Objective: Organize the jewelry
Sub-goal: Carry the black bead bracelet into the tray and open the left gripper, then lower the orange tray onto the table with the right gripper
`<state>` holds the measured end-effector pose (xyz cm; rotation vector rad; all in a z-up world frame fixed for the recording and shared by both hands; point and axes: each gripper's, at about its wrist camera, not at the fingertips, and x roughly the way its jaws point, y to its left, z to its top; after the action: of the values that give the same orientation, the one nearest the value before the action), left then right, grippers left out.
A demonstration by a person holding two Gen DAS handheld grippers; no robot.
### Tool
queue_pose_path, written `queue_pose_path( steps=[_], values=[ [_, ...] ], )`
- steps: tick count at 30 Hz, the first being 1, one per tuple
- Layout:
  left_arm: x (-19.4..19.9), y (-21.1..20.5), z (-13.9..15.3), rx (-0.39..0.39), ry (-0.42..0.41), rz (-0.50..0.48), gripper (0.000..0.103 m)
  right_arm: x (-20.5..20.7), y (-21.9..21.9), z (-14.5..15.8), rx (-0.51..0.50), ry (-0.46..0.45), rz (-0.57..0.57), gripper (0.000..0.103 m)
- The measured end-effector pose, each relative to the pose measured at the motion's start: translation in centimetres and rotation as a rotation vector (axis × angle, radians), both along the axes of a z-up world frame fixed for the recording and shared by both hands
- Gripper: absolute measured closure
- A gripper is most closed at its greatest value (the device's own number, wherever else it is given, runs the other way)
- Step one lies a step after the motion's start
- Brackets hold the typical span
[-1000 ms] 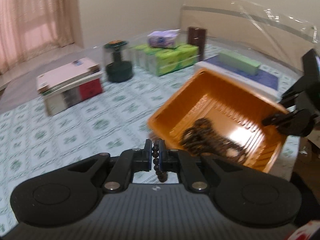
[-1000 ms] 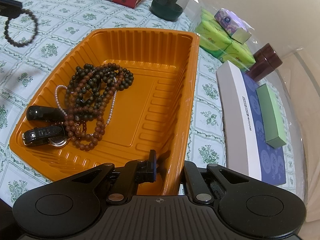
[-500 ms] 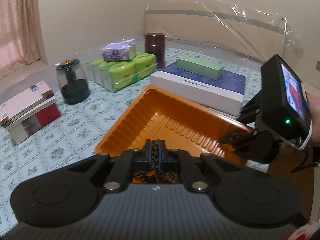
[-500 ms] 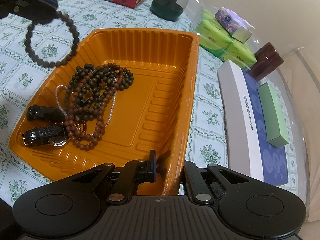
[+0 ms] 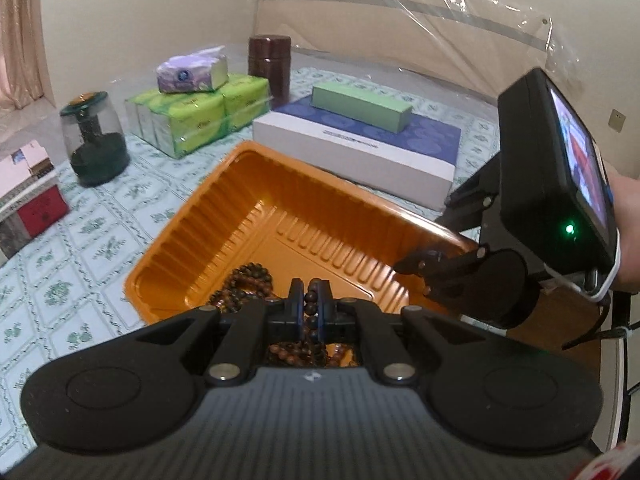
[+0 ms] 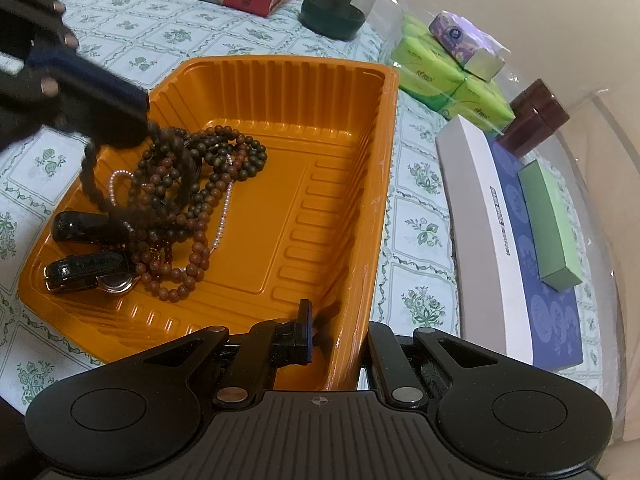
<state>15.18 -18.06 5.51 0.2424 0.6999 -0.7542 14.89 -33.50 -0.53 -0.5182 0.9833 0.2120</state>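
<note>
Green-patterned cloth covers the worktop [image 6: 120,32], with a cream wall behind. On it sits an orange plastic tray [image 6: 380,184], thin-walled and likely light enough to skid, so the right gripper [image 6: 338,334] pinches its near rim, one finger inside and one outside. Inside the tray lies a heap of bead necklaces [image 6: 192,184] beside two dark key fobs [image 6: 86,248]. The left gripper [image 5: 310,306] is closed on a dark bead bracelet [image 5: 310,312], which hangs above the heap, blurred in the right wrist view. Beaded strands are limp, rounded and slippery; gripping across a single bead seems safest.
</note>
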Motion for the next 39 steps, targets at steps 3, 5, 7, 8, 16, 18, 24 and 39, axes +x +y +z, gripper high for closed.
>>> queue_pose_path(
  steps=[3,5,7,8,16,18,24,39],
  values=[
    [0.1,-0.7,-0.3,0.008,0.002,-0.009,0.096,0.0,-0.1,0.0,0.003,0.001,-0.003,0.096],
    [0.3,-0.9,-0.5,0.014,0.004,-0.005,0.092,0.0,0.0,0.0,0.005,0.001,-0.004,0.096],
    [0.5,-0.6,-0.4,0.01,-0.002,0.008,0.085,0.0,-0.1,0.0,0.007,0.0,-0.005,0.096],
    [0.6,-0.3,-0.3,0.009,-0.008,0.018,0.085,0.0,-0.1,0.0,0.008,0.0,-0.005,0.096],
    [0.5,4.7,-0.1,0.017,-0.045,0.148,0.08,0.1,-0.8,-0.1,0.04,0.002,-0.013,0.096],
    [0.1,6.1,-0.2,0.02,-0.046,0.185,0.077,0.2,-1.3,-0.3,0.064,0.007,-0.016,0.096],
    [-1.7,10.4,-1.1,0.037,-0.036,0.289,0.076,1.0,-3.8,-1.3,0.202,0.056,-0.072,0.096],
    [-5.7,17.8,-2.9,-0.058,0.019,0.548,0.058,0.9,-10.3,-2.2,0.703,0.04,-0.249,0.086]
  ],
)
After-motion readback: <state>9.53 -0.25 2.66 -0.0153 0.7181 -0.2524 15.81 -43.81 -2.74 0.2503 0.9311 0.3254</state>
